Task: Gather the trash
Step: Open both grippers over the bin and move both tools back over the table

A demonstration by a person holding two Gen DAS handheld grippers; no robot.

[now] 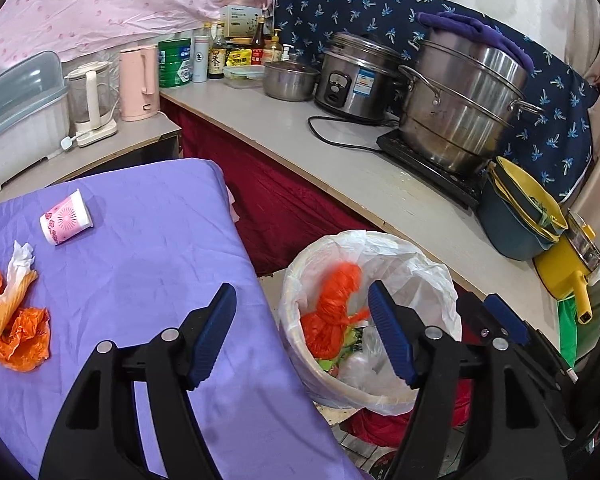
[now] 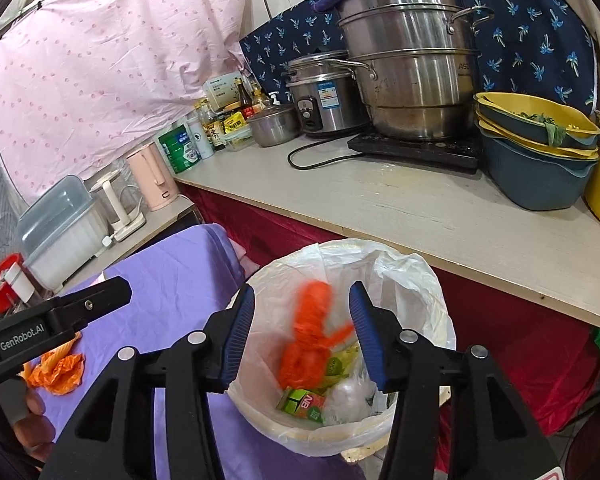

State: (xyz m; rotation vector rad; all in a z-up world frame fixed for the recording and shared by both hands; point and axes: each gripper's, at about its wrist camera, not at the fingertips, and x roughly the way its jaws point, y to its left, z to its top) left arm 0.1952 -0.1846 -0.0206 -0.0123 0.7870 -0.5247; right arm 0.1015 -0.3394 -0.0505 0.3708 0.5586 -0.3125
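Going L to R. Far L on the low shelf: a grey-lidded plastic box (image 1: 20, 108), a glass kettle (image 1: 90, 100) and a pink kettle (image 1: 139, 82), all w/ a pink dotted cloth (image 1: 100, 4) hung behind. Below them the purple-covered table (image 1: 148, 248) carries what's left of the trash: an orange plastic bag (image 1: 16, 332) w/ a crumpled white tissue (image 1: 20, 264) lying on it near the L edge, and a pink paper cup (image 1: 66, 218) on its side a bit further back, apart from the bag. The left gripper (image 1: 302, 328) sits over the table's R edge, jaws apart, nothing btwn them. Just R of the table, on the floor, is the white-lined trash bin (image 1: 420, 264), tucked btwn table and the counter (image 1: 340, 176) w/ its dark red skirt. Right gripper (image 2: 302, 330) hangs over the bin mouth, jaws apart, pads not touching anything; btwn them in the right wrist view an orange knotted bag (image 2: 308, 340) shows blurred inside the bin, above a green carton (image 2: 302, 402) and clear plastic. On the counter, L to R: green tin (image 1: 175, 62), bottles, small steel pot (image 1: 290, 80), rice cooker (image 1: 352, 78) w/ its black cord trailing forward, tall steel steamer (image 1: 460, 96) on a black hob, stacked yellow-and-blue basins (image 2: 536, 152) at far R. The counter edge runs close behind the bin.
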